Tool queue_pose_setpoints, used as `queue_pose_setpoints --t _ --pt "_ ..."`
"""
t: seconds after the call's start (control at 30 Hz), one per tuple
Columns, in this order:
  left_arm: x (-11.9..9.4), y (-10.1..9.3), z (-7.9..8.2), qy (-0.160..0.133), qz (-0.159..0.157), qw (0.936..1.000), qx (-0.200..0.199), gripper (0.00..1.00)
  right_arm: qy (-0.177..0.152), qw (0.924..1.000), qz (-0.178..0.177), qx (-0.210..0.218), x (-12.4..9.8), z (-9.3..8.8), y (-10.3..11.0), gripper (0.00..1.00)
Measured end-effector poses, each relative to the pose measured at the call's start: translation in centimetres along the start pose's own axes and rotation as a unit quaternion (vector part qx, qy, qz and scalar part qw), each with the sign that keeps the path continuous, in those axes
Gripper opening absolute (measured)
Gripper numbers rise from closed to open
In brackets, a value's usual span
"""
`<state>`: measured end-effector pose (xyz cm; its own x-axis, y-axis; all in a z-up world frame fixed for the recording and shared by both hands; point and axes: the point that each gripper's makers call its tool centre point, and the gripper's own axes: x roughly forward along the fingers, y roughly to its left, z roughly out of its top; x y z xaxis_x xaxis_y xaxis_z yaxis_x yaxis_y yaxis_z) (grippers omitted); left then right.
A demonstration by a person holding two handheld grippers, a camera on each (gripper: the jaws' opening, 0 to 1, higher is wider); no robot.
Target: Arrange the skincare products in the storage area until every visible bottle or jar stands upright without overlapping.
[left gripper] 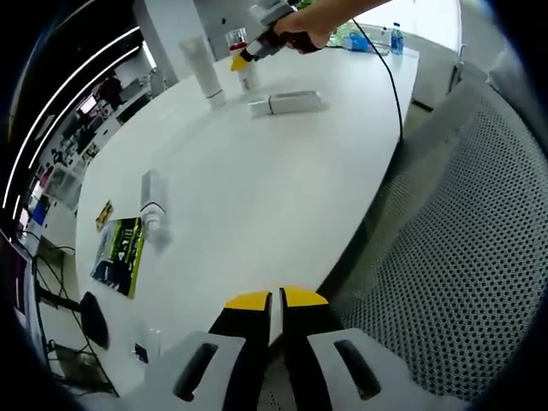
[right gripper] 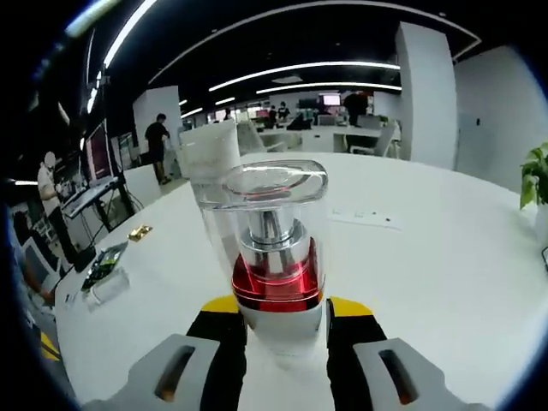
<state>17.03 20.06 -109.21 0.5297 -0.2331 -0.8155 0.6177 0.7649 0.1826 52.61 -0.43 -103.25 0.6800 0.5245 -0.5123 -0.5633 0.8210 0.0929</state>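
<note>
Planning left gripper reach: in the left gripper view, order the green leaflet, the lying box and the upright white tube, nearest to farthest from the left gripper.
1. green leaflet, near table edge, left.
2. lying box, mid-table.
3. upright white tube, far side, beyond the box.

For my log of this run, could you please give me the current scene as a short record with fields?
surface: white table
right gripper: jaws closed on pump bottle, red collar, clear cap, upright
left gripper: jaws together, empty, at the table edge
standing: white tube, upright, beside the pump bottle
lying down: white box; small white bottle
other: black cable across the table; mesh chair beside it
task state: unfinished, two items not upright
</note>
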Motion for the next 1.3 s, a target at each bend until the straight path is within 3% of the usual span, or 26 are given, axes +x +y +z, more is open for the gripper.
queue_pose_setpoints --t 0.27,0.47,0.7,1.1,1.2,1.3 --pt "0.1 -0.6 0.5 -0.003 -0.01 0.9999 0.005 0.0 -0.002 0.9977 0.054 -0.043 -1.0 0.4 0.2 0.41" --pt "0.1 -1.1 0.7 -0.003 -0.016 0.9998 0.014 0.0 0.009 0.996 0.071 -0.054 -1.2 -0.4 0.2 0.41" --pt "-0.1 -0.9 1.0 -0.005 -0.011 0.9999 0.01 0.0 0.007 0.9913 0.106 -0.078 -2.5 0.2 0.6 0.51" --pt "0.1 -1.2 1.0 -0.001 -0.02 0.9997 0.013 0.0 -0.004 0.9916 0.104 -0.077 -4.4 1.4 -0.7 0.54" --pt "0.2 -0.9 0.7 0.003 -0.017 0.9998 0.003 0.0 -0.003 0.9907 0.102 -0.09 -4.9 2.9 -0.9 0.55" --pt "0.3 -0.9 0.4 0.013 -0.017 0.9998 0.005 0.0 -0.024 0.9906 0.1 -0.091 -5.5 5.1 -0.8 0.55"
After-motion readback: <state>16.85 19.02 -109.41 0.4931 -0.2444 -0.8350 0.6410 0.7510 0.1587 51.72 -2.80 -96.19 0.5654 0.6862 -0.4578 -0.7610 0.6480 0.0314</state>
